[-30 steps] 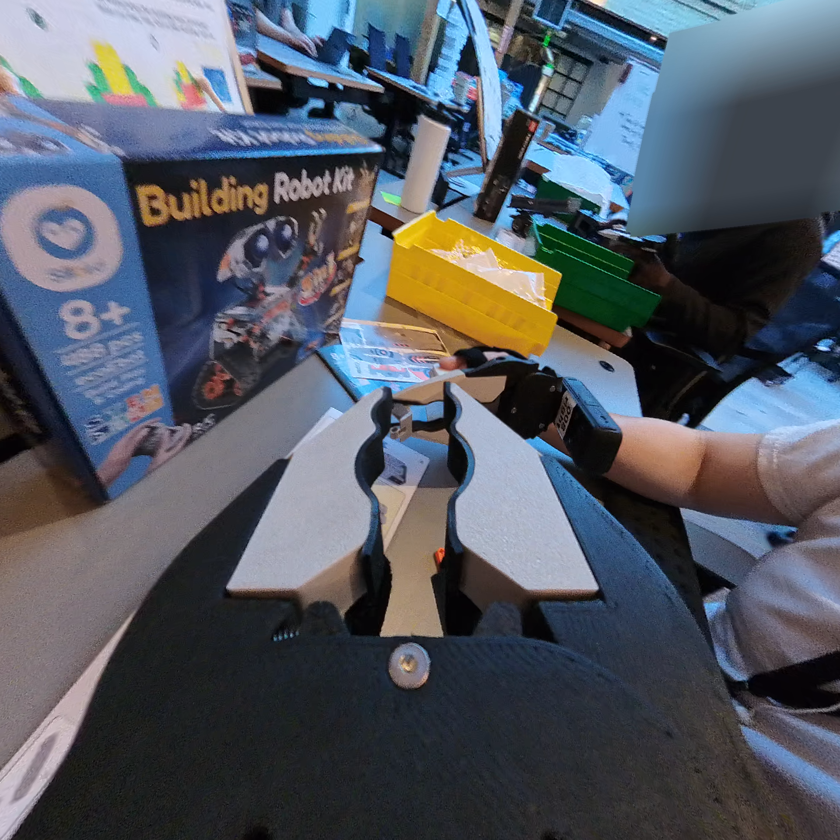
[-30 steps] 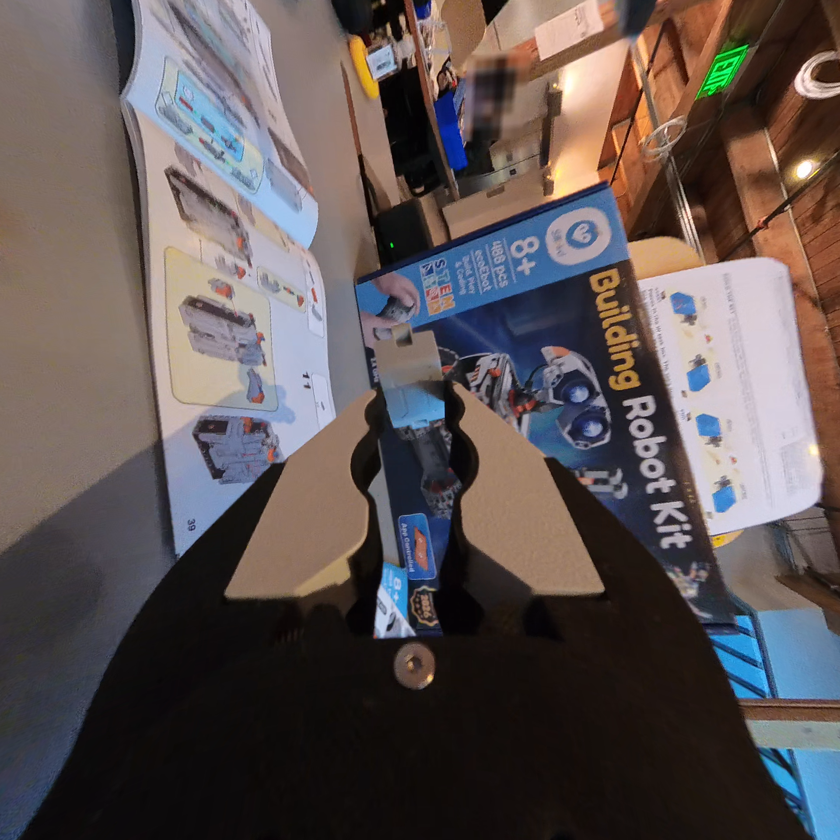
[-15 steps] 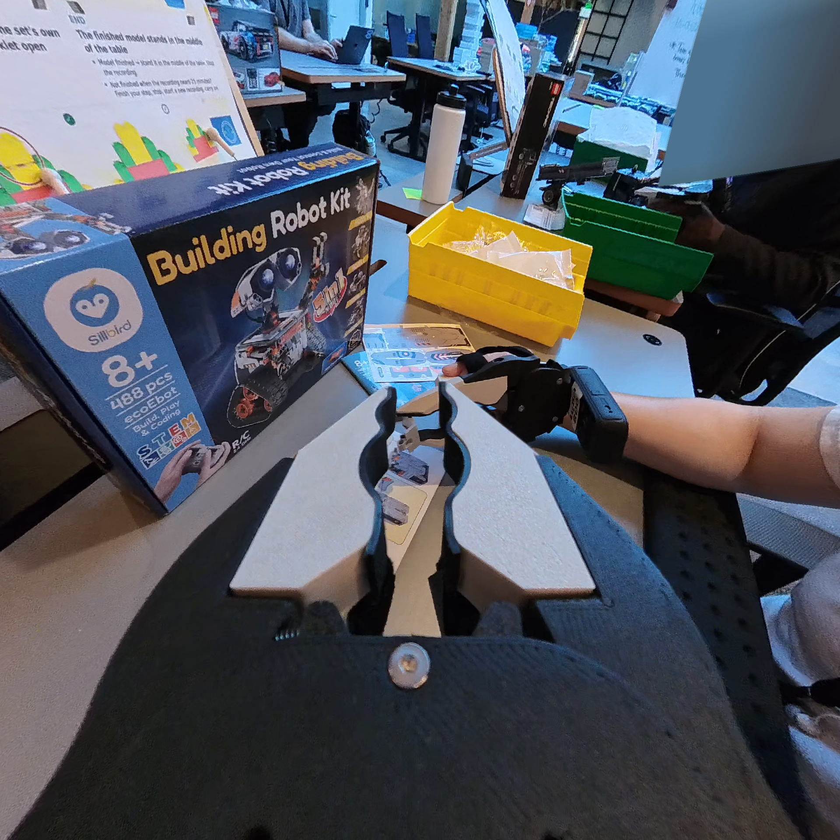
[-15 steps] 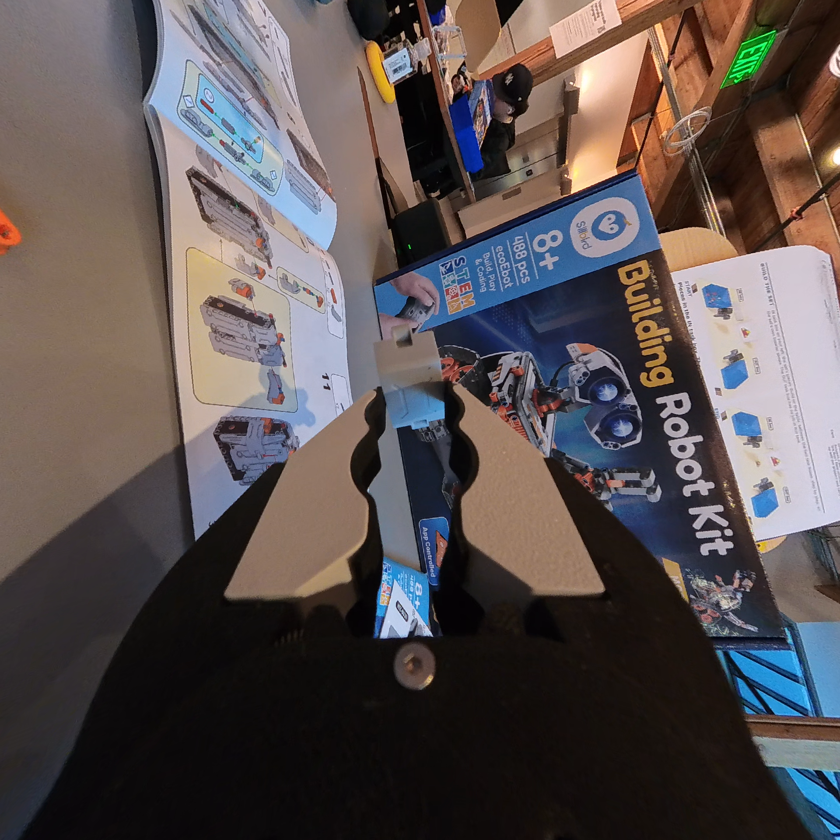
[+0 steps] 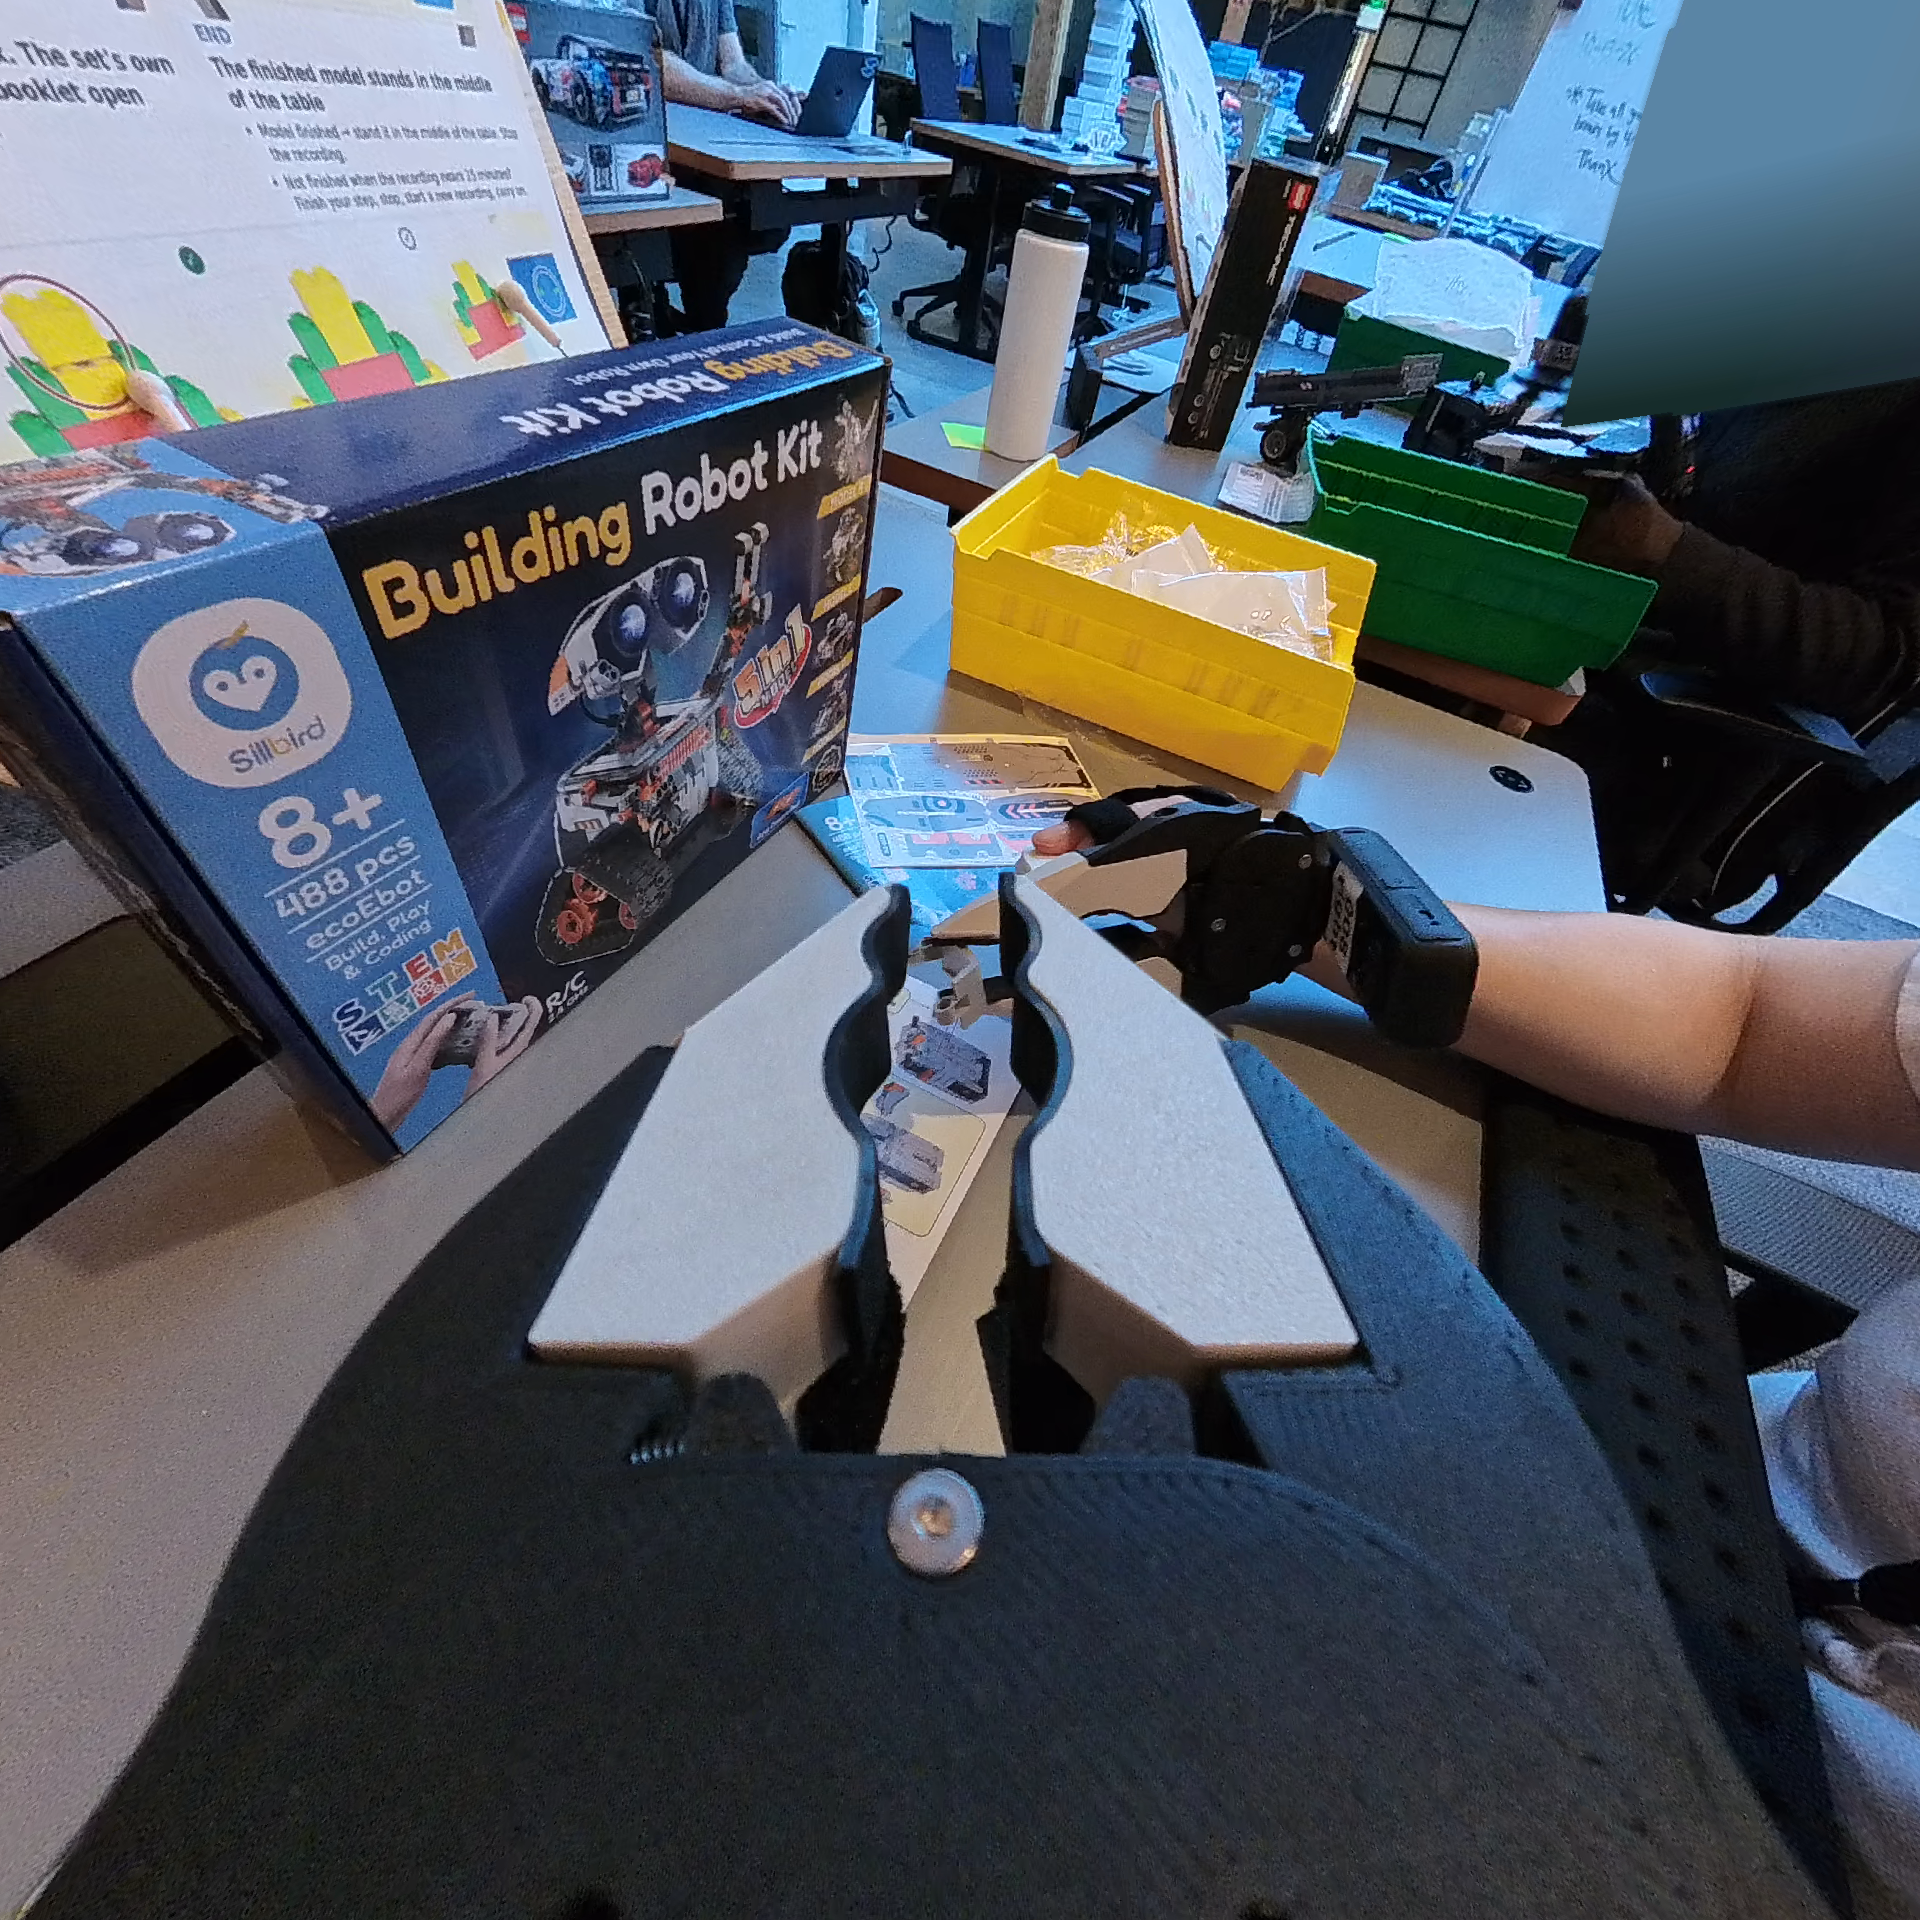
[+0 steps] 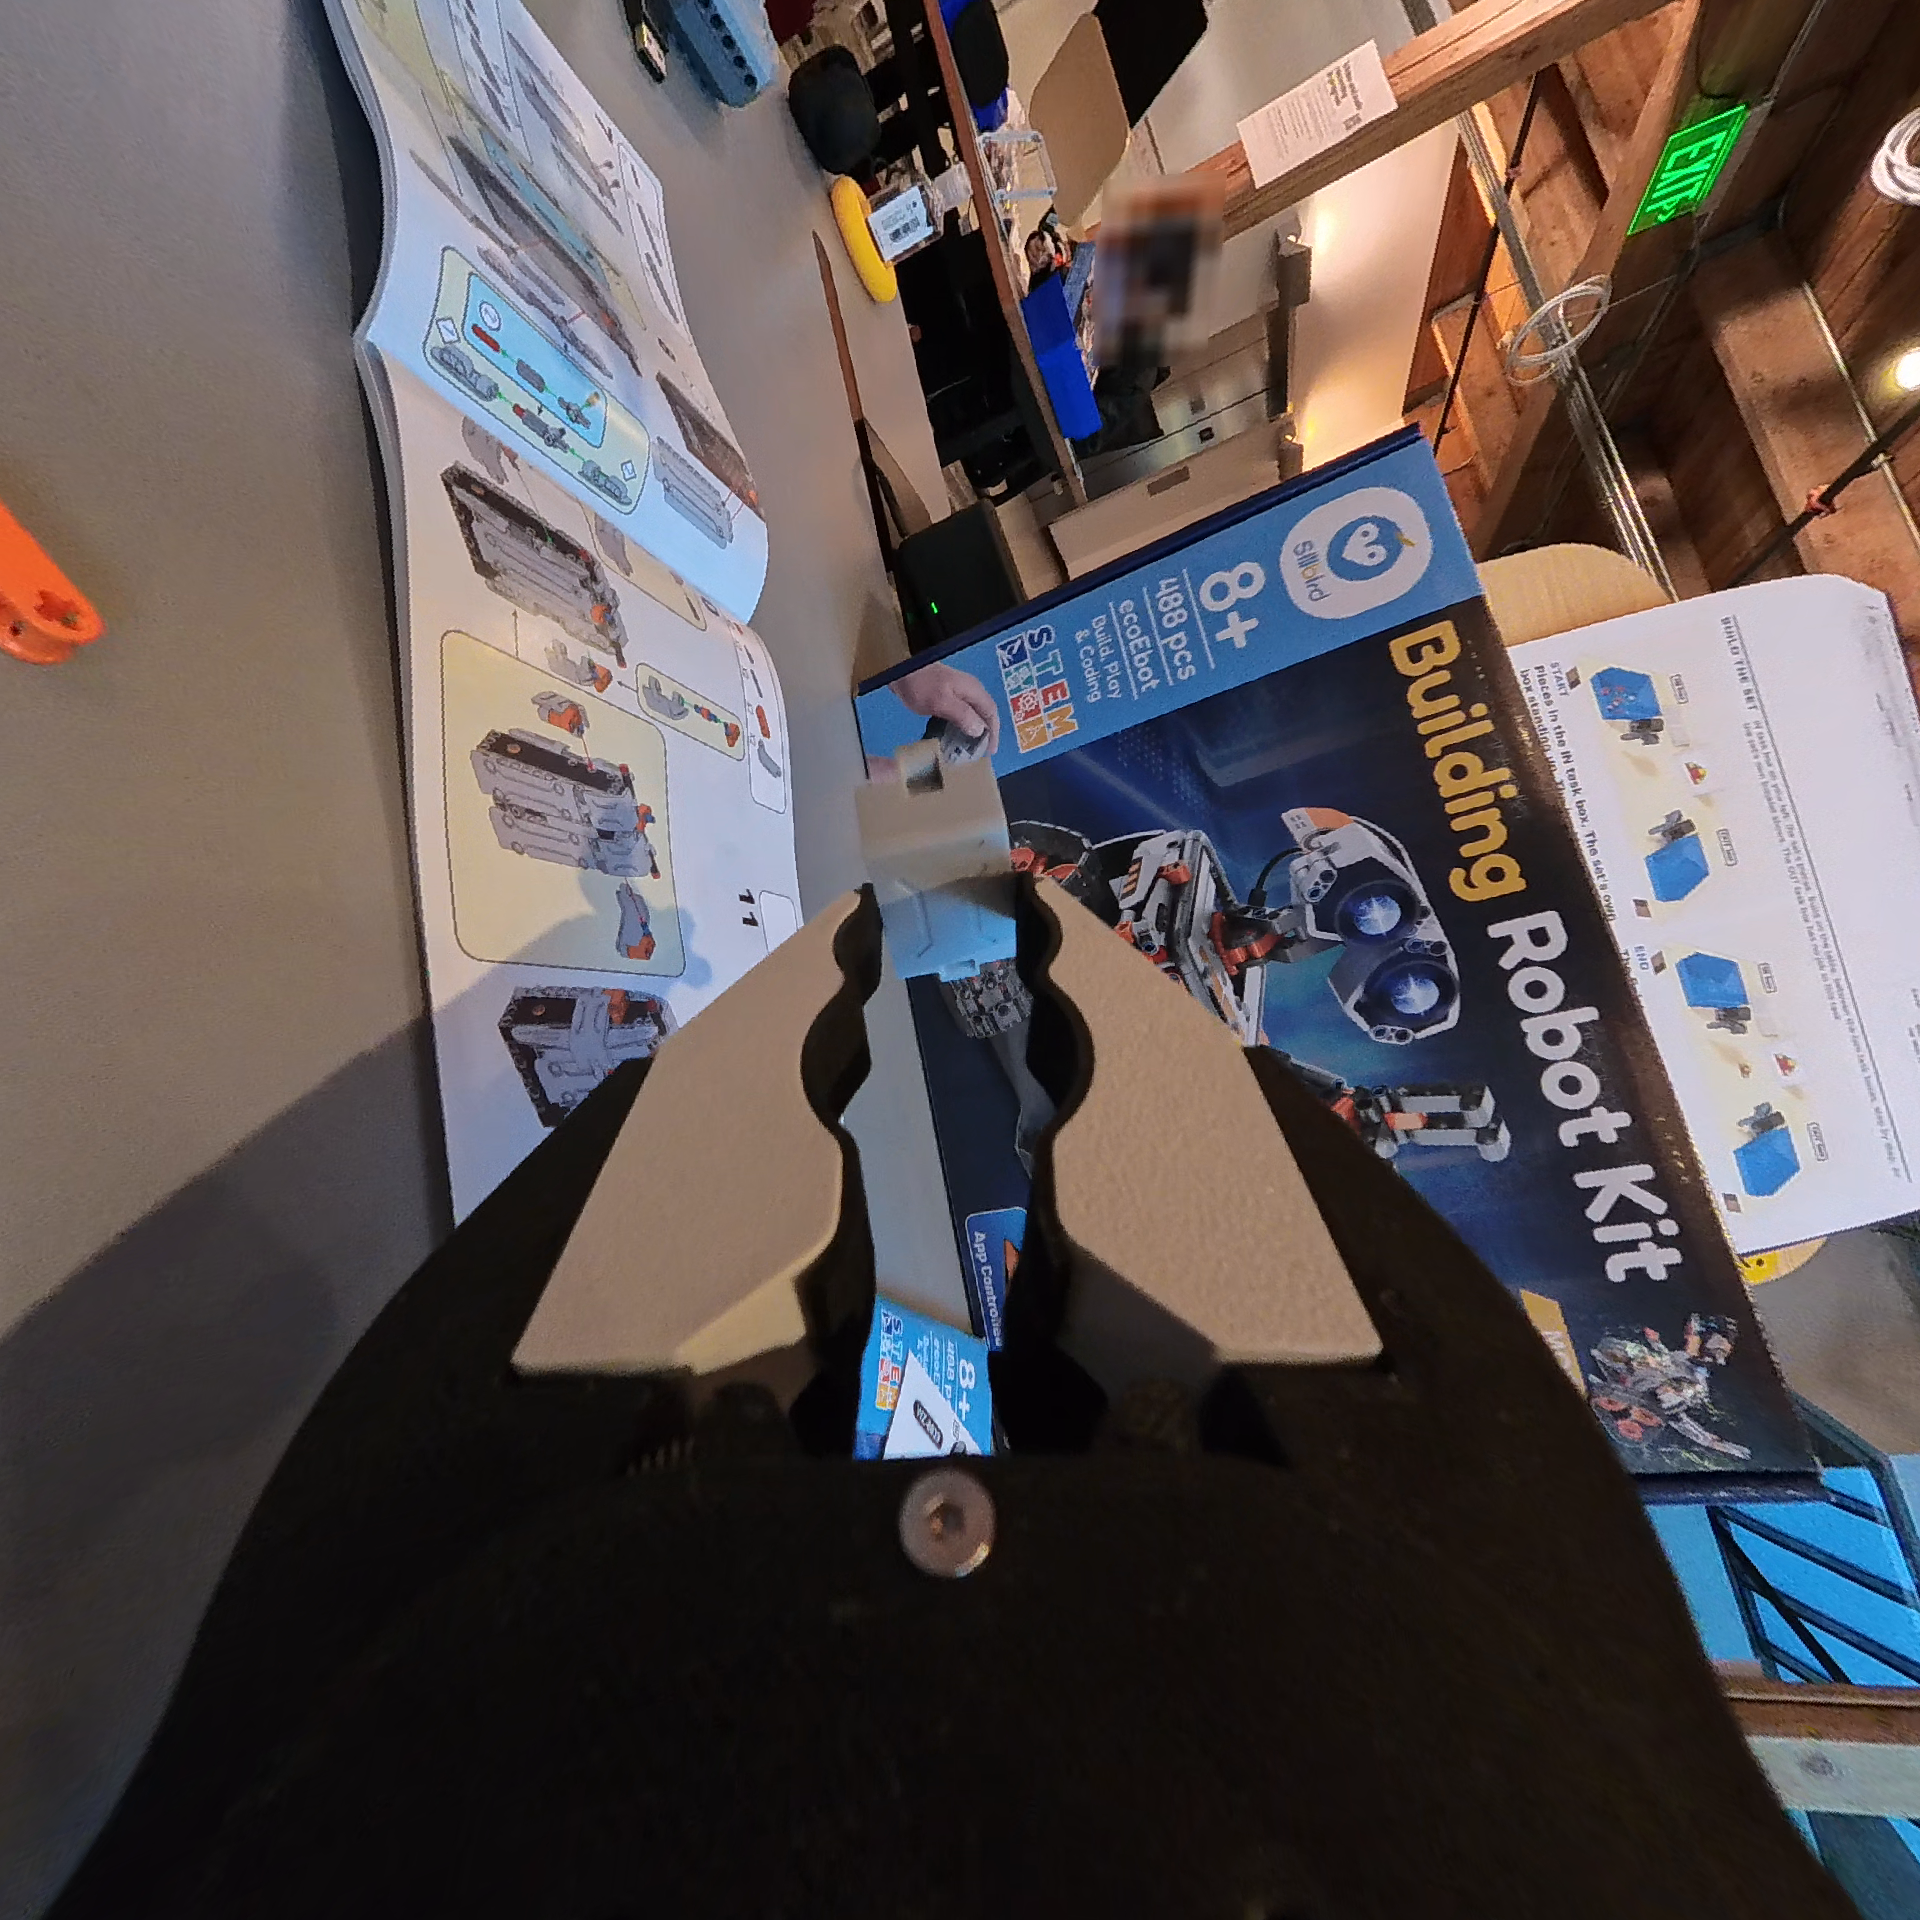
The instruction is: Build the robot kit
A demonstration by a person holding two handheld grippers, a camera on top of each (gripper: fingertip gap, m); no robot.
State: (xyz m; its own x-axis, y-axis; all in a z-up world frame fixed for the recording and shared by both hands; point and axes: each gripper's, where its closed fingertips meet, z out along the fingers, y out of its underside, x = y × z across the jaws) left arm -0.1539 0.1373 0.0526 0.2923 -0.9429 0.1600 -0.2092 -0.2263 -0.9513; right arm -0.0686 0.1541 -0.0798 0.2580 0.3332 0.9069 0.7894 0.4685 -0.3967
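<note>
Where the light grey building piece (image 6: 940, 883) sits, pinched at the very tips of the right gripper (image 6: 945, 906), only its near end is caught between the jaws and the rest juts forward with a short stub on the far end, so the hold looks shallow and I would judge it easy to twist loose. It hangs in the air above the grey table (image 6: 156, 831), in front of the blue robot kit box (image 6: 1351, 935) and just beside the open instruction booklet (image 6: 582, 727). The left gripper (image 5: 951, 906) faces it from close by, its jaws a narrow gap apart with nothing between them. A gloved hand (image 5: 1236, 894) carries the right tool. An orange piece (image 6: 42, 603) lies well apart on the table; farther off stand a yellow bin (image 5: 1143, 665) of clear bags and a green bin (image 5: 1475, 582).
</note>
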